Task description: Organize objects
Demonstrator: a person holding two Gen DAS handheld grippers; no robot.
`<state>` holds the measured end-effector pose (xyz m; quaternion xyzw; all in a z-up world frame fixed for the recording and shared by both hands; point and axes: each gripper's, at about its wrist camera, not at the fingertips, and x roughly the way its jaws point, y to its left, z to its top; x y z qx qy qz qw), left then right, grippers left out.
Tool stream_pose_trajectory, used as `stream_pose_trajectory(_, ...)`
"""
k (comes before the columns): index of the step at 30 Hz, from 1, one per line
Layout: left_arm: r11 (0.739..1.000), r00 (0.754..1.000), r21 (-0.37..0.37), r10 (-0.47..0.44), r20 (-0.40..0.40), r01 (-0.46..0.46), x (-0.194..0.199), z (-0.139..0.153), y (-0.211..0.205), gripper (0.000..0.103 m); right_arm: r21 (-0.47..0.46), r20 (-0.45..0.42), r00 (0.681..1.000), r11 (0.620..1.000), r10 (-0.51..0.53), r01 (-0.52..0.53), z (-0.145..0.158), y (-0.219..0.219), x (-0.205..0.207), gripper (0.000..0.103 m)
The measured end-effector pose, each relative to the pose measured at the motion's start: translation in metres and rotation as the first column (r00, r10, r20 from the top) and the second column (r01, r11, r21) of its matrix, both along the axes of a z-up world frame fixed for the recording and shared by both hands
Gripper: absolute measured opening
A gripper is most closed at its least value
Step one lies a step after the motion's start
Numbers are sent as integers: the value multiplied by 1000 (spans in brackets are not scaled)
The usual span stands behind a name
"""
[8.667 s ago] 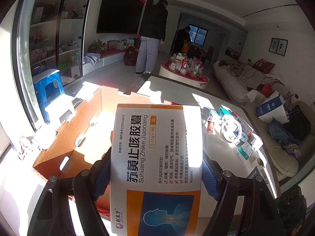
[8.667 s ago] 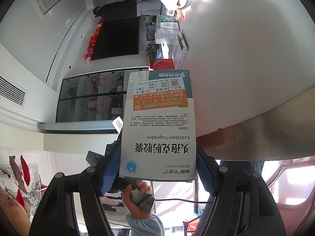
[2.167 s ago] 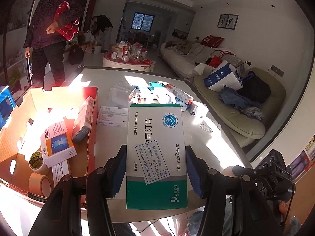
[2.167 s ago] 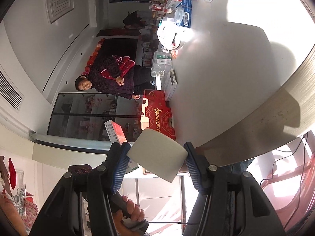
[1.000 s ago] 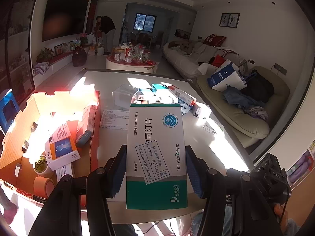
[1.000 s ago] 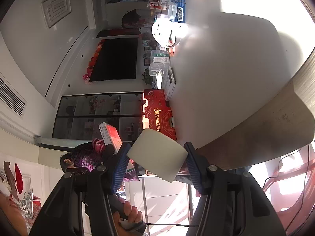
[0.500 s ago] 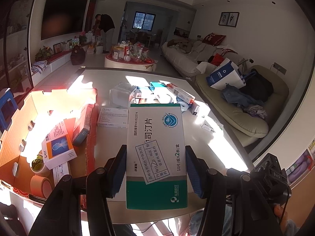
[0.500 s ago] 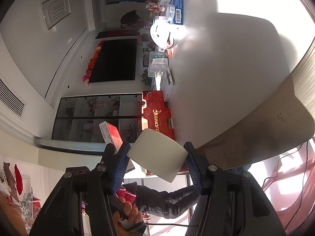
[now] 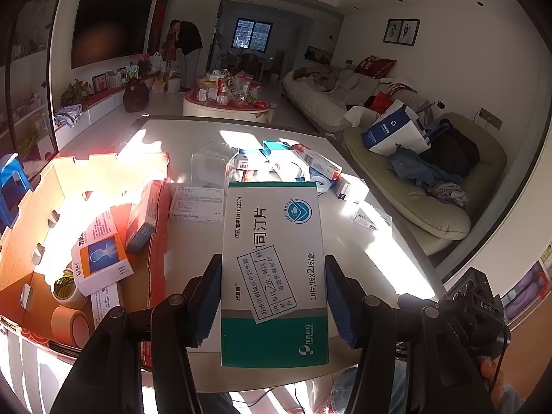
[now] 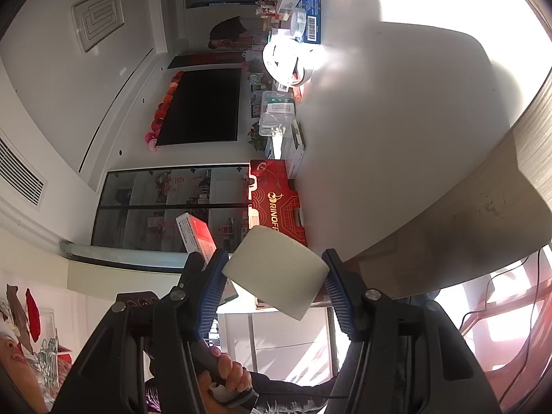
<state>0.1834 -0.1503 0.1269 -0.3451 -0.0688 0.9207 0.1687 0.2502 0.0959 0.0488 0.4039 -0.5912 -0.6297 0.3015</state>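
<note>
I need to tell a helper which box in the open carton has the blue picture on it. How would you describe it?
Look into the open cardboard carton at the left end of the white table. Near its front, just beyond two rolls of tape, a flat white box lies face up. Only it shows an orange panel with a blue picture; the red box beside it leans against the wall.

Left gripper and right gripper were black-framed, blue ribbed pads, round silver screws; hand wore dark sleeve.
</note>
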Motion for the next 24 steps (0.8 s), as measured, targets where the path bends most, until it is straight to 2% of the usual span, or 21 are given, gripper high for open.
stream_pose_trajectory(24,1000,1000,0,6,3,-6,-1,-2,-3,61,-1,5,1000,1000,3,-3,-3,-3,1,55)
